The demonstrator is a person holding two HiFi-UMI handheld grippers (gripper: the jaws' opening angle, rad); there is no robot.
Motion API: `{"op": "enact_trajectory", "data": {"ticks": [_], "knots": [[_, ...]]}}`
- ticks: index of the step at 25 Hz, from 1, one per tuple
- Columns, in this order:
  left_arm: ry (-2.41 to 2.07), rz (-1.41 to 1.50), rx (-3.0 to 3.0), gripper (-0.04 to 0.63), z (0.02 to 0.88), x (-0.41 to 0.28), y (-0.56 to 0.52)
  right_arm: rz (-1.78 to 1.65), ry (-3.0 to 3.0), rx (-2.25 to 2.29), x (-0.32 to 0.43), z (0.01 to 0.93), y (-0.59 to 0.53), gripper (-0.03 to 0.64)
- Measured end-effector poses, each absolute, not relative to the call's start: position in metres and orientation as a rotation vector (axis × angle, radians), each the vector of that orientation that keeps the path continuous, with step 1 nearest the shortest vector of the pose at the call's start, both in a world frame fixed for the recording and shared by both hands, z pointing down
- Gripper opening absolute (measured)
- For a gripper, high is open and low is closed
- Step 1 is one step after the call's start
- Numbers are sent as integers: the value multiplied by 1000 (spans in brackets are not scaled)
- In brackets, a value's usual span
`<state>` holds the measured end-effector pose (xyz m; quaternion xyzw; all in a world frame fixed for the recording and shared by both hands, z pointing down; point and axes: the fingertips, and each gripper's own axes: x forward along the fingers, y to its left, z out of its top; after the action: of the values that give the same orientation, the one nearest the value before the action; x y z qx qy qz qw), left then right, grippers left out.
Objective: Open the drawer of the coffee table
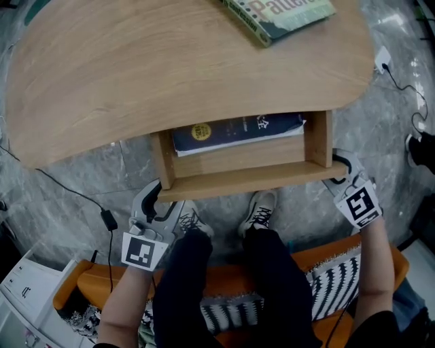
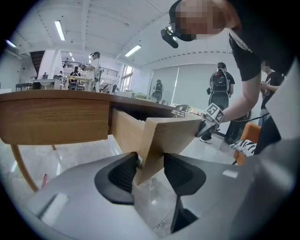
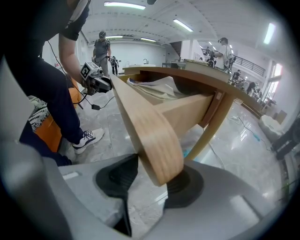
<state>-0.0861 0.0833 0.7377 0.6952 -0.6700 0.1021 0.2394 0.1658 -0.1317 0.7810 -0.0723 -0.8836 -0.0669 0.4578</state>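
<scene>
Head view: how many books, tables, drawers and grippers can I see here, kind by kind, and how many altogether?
Books: 2, a green book on the table and a dark blue book in the drawer
Tables: 1
Drawers: 1
Grippers: 2, the left gripper and the right gripper
Total: 6

Light-wood drawer (image 1: 245,179) sits partly open, sticking out frm under coffee table (image 1: 136,75) front edge.

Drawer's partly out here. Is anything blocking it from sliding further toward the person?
Nothing visible blocks it. The left tongs and right tongs clamp the two ends of the drawer front. Ahead lie only the person's own legs and shoes, which might limit travel if pulled much further.
</scene>
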Motion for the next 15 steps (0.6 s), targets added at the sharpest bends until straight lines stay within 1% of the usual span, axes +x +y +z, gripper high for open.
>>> {"op": "enact_trajectory", "data": {"ticks": [7,15], "knots": [[-1804,300,1897,189,740,-73,99,-166,-2158,-182,179,784,-116,167],[-1715,394,1884,192,768,-49,119,-237,-2089,-256,196,808,-94,145]]}}
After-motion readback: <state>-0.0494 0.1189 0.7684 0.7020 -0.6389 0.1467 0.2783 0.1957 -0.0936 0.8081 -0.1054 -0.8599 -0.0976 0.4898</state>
